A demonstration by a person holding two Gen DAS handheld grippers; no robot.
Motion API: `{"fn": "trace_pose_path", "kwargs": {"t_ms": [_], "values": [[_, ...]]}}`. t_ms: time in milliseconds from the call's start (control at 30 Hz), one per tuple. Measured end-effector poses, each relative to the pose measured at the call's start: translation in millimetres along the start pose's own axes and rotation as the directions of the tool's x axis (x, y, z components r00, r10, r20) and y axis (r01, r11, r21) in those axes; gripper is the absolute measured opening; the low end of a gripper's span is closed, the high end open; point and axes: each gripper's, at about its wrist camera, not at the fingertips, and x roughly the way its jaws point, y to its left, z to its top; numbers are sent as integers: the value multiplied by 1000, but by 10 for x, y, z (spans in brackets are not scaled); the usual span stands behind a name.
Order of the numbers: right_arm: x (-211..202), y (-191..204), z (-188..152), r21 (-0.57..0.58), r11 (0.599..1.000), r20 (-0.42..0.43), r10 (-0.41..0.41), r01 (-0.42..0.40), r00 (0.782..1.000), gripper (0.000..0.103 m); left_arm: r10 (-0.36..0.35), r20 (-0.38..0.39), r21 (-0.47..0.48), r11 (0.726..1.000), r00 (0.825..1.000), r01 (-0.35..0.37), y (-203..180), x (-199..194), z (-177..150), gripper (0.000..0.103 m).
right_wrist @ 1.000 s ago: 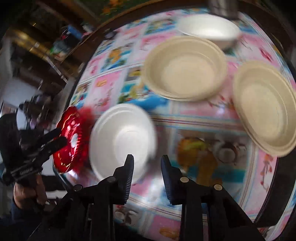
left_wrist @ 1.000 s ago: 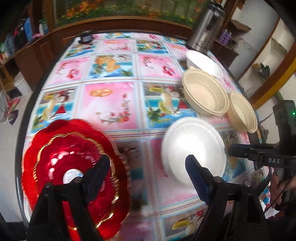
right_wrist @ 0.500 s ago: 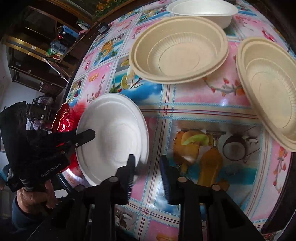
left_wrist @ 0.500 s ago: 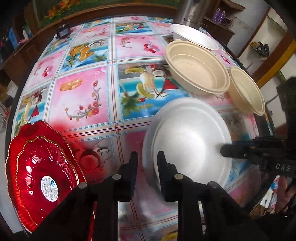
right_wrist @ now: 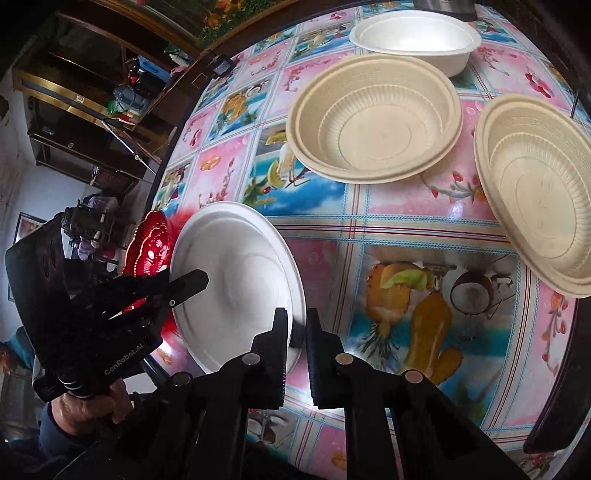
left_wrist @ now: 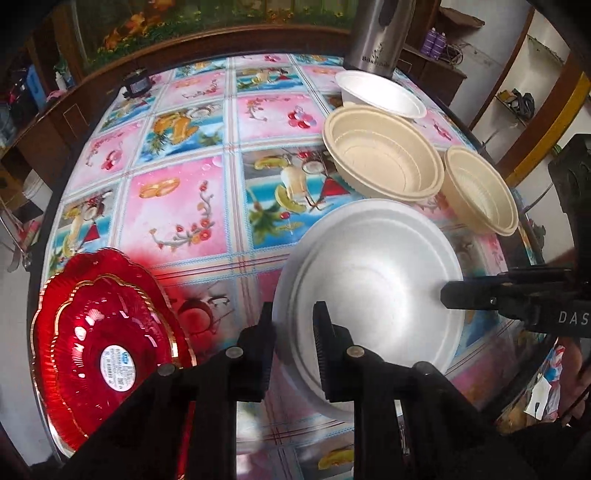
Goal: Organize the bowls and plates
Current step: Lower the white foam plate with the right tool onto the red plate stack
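A white foam plate (left_wrist: 369, 284) lies tilted near the table's front edge; it also shows in the right wrist view (right_wrist: 236, 280). My left gripper (left_wrist: 293, 321) is shut on its left rim. My right gripper (right_wrist: 297, 328) is shut on its opposite rim. A red scalloped plate (left_wrist: 107, 343) with gold trim sits at the front left. Two beige bowls (left_wrist: 384, 155) (left_wrist: 480, 188) and a white foam bowl (left_wrist: 380, 94) stand at the back right.
A steel kettle (left_wrist: 380, 33) stands behind the white bowl. A small dark object (left_wrist: 135, 83) lies at the table's far left edge. The round table wears a pink and blue fruit-print cloth (left_wrist: 177, 206). Wooden cabinets and shelves ring the room.
My left gripper left the red plate, moved right and shut on the white plate's rim. My right gripper closed in on the plate's other rim.
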Motion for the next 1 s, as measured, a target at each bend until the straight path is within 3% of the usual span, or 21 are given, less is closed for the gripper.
{"fn": "trace_pose_path", "kwargs": {"t_ms": [267,500,700,1000], "values": [[-18,406,99,-64,997,-3,33,-33,999,11,31,57,-68,997,998,-27,345,-313,-55,19],[214,909,256,-143,988,-38,52,-56,998,11,92,81,-163,984,992,-78,840,-526,-218,20],[565,1380,365,-215,973,-94,61,-80,994,11,139,71,-265,957,988,-116,1339,-607,-438,21],[1173,1822,402,-276,959,-178,19,-69,984,11,163,21,-338,930,986,-147,1815,-462,-685,21]]}}
